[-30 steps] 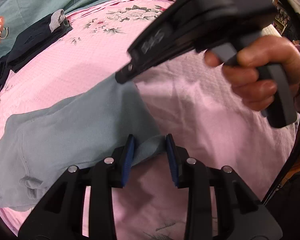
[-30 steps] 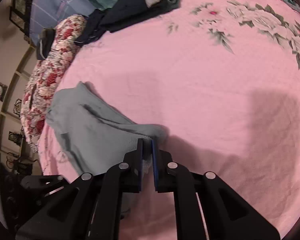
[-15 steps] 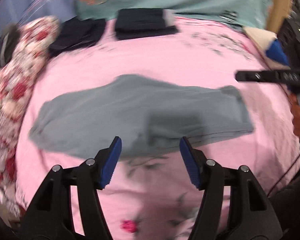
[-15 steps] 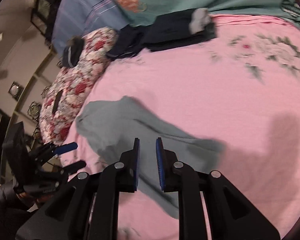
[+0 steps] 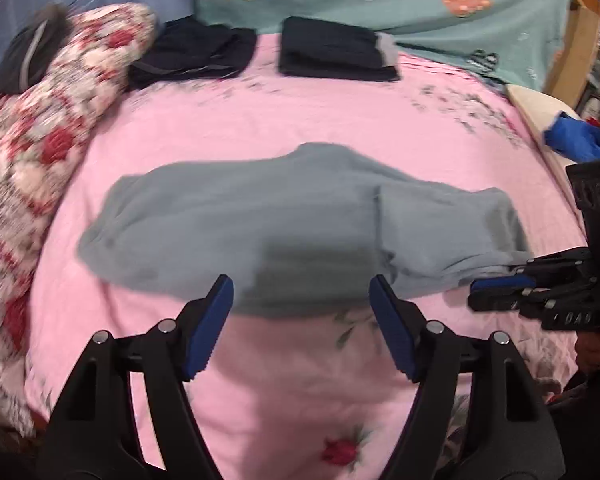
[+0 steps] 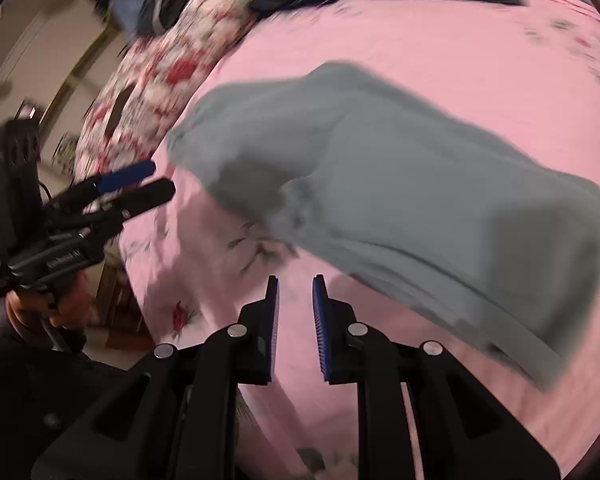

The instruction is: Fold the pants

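One grey pants [image 5: 300,224], folded lengthwise on pink sheet [image 5: 300,120]; left gripper [image 5: 302,320] now wider apart, right gripper [image 6: 296,320] parted, both empty.

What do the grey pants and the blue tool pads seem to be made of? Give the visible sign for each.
Grey pants: soft matte knit, probably cotton jersey; it drapes limply with rounded folds.
Left tool pads: likely blue rubber or plastic; ridged edges, dull sheen.

We log grey-blue pants [image 5: 300,216] folded flat on pink bedsheet [image 5: 300,116]; left gripper [image 5: 301,322] agape over them; right gripper [image 5: 500,280] touching their right end; two dark folded garments [image 5: 336,54] beyond.
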`<state>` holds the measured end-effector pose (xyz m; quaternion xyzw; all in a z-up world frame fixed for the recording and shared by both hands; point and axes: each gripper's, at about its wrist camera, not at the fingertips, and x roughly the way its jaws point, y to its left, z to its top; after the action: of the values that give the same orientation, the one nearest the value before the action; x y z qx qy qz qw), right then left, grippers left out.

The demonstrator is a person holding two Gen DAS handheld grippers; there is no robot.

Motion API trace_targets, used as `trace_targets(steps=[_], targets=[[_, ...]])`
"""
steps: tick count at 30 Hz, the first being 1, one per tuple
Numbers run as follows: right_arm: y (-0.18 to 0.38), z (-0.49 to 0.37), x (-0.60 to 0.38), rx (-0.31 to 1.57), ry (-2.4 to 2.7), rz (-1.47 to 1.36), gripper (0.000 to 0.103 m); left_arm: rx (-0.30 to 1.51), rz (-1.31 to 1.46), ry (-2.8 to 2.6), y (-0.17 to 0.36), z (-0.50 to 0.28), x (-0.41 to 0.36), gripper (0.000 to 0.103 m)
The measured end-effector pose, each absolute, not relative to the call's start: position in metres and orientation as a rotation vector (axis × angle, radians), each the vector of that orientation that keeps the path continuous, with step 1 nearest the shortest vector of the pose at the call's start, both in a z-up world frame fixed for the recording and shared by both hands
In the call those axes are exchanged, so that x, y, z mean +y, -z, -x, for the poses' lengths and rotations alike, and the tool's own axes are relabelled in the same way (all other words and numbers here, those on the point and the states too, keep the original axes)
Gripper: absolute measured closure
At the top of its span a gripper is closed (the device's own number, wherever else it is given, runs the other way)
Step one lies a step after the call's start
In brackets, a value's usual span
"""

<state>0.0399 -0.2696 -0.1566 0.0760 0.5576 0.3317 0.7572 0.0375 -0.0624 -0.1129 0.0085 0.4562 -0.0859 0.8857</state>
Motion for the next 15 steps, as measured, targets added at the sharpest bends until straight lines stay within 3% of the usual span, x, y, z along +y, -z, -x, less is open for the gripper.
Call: trace_targets(steps=[6,9,15], targets=[[0.148,-0.051,-0.371,1.098,-0.327,-0.451,0.085,0.926,-0.074,0.4,0.131,-0.085,-0.133,0.031],[0.175,-0.047,-0.382,1.201,-0.239,-0.41,0.085,0.998,-0.166,0.423,0.161,-0.099,-0.158,0.031],[0.166,-0.016,-0.369,1.233,-0.284,-0.198,0.085,1.051,-0.168,0.438,0.181,-0.09,-0.144,0.026]])
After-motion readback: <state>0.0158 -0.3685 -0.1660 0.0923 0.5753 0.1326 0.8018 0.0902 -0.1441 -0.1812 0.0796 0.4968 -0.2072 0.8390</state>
